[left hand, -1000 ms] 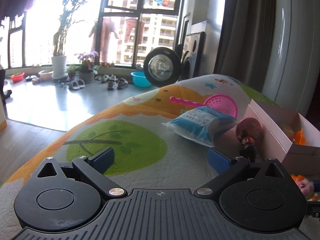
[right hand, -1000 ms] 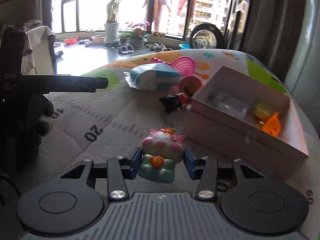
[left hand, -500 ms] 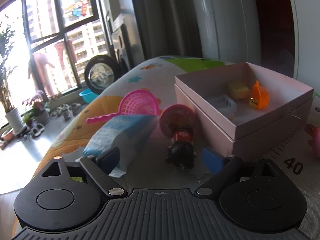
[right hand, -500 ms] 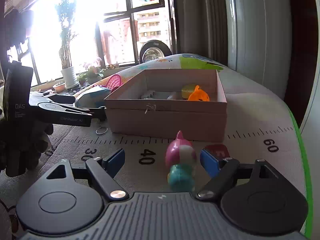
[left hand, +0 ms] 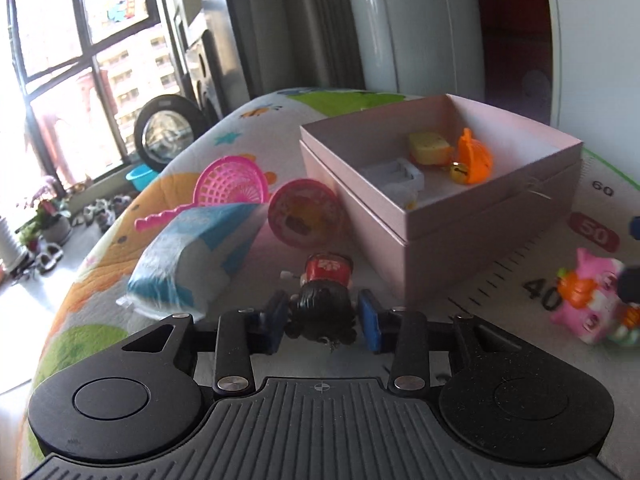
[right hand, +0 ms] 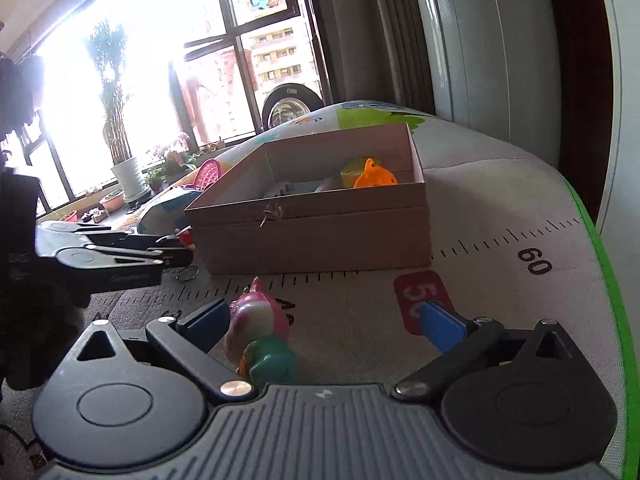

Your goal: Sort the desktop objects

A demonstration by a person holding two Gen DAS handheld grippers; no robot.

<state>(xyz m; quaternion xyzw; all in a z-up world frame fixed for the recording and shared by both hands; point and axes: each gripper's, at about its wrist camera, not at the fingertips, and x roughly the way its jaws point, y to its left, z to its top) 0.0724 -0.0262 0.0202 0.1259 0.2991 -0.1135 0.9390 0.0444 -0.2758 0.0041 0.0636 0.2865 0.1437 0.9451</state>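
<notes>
Fingers of the left gripper, just closed, clamp the black-haired red wind-up doll beside the pink cardboard box, ready for boxing, while right gripper fingers, just opened wide, hold nothing.

- Grippers: two, the left gripper and the right gripper.
- Pink box: one, open-topped.
- Items inside the box: four visible — one orange toy, one yellow block, one white tray piece, one small gold bell.
- Toy figures on the surface: two — one dark-haired doll, one pink pig figure.
- Pink mesh scoop: one.
- Pink round disc: one.
- Blue-and-white packet: one.
- Metal ring: one.
</notes>
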